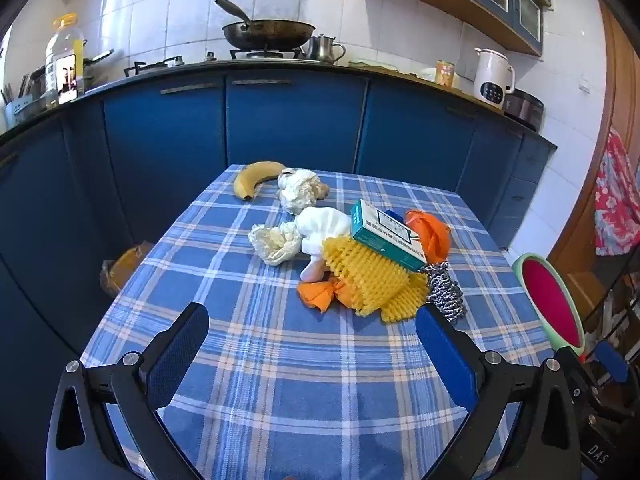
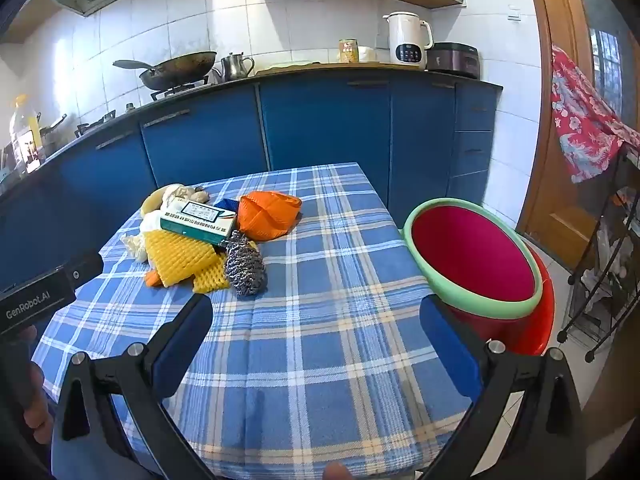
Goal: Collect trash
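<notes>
A pile of trash lies on the blue plaid tablecloth (image 1: 280, 360): yellow foam netting (image 1: 372, 280), a teal and white carton (image 1: 384, 236), orange wrappers (image 1: 430, 234), a steel scourer (image 1: 446, 292), crumpled white paper (image 1: 276, 242) and a banana (image 1: 254, 178). The pile also shows in the right wrist view, with the carton (image 2: 198, 220) and scourer (image 2: 244, 268). My left gripper (image 1: 312, 328) is open and empty, just short of the pile. My right gripper (image 2: 316, 320) is open and empty over the cloth. A pink basin with a green rim (image 2: 476, 256) sits at the table's right edge.
Blue kitchen cabinets (image 1: 292, 120) run behind the table. The counter holds a wok (image 1: 268, 34), a kettle (image 1: 492, 76) and an oil bottle (image 1: 64, 60). An orange bag (image 1: 124, 268) lies on the floor at the left. A wire rack (image 2: 608, 264) stands at the right.
</notes>
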`<state>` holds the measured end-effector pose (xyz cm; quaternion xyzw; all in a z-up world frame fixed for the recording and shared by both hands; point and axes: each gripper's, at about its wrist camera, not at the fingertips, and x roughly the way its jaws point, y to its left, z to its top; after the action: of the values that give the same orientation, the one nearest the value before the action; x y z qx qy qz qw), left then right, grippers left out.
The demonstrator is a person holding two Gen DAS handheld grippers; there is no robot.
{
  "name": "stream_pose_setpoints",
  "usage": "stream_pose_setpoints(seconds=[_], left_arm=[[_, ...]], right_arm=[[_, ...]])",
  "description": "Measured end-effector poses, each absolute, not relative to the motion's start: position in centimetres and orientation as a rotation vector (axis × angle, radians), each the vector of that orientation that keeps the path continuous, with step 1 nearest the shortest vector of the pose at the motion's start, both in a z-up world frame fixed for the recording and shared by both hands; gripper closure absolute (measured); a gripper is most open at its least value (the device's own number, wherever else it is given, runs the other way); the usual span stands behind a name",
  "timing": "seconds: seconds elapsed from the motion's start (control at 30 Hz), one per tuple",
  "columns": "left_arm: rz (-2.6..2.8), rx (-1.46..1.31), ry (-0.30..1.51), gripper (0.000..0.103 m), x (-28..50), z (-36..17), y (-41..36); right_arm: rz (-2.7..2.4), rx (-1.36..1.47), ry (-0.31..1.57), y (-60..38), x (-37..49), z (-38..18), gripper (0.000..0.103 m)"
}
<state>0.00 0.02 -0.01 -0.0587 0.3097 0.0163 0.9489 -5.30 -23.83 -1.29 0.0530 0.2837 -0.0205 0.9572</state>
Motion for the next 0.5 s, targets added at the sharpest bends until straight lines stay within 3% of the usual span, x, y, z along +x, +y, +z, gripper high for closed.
stream_pose_setpoints(seconds=[0.5], left_arm=[[0.034,-0.116,0.631,0.0,0.22,-0.37,-0.09]], right_arm=[[-0.044,0.11,0.581,-23.89,-5.16,-1.16,0.001]])
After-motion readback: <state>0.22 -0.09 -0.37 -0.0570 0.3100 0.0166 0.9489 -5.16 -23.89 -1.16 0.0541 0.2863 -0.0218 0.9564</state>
